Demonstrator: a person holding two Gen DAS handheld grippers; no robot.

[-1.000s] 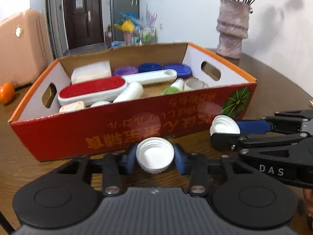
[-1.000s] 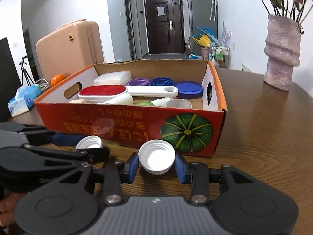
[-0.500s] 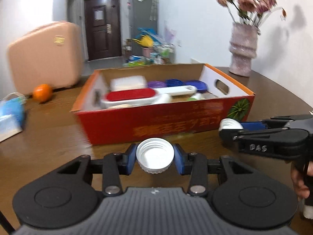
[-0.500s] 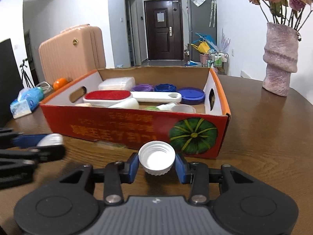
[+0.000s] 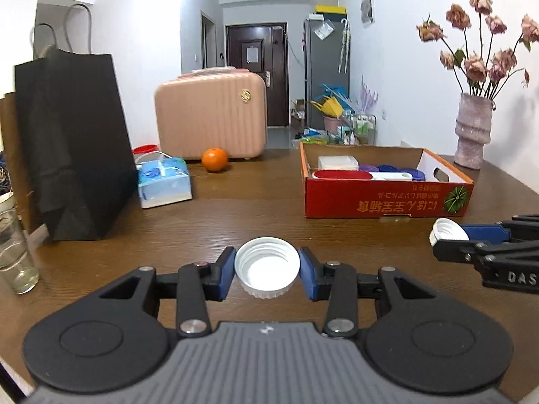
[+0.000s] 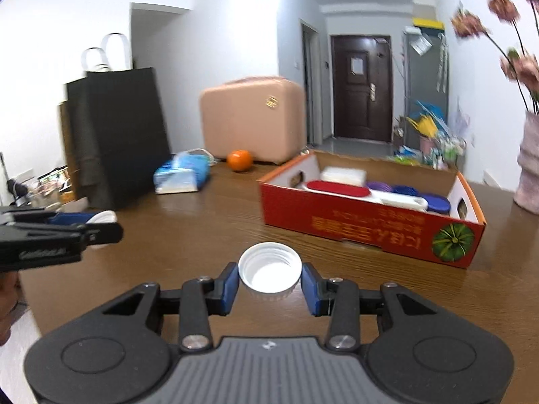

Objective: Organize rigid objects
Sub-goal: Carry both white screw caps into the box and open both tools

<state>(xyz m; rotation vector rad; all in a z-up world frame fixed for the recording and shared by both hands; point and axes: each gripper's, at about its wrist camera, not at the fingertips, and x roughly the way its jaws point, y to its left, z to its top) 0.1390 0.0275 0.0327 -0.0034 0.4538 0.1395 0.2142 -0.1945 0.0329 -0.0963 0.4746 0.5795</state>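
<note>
My two wrist views sit low over the tabletop (image 5: pixel 235 222), side by side, facing its far edge; both share the box (image 5: pixel 387 202) (image 6: pixel 353 222).

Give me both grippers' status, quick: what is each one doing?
Left gripper: closed on a white ribbed plastic screw cap.
Right gripper: closed on a second white ribbed plastic screw cap.

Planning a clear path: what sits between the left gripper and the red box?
Only bare table lies between left gripper and red box, per left wrist view.
</note>
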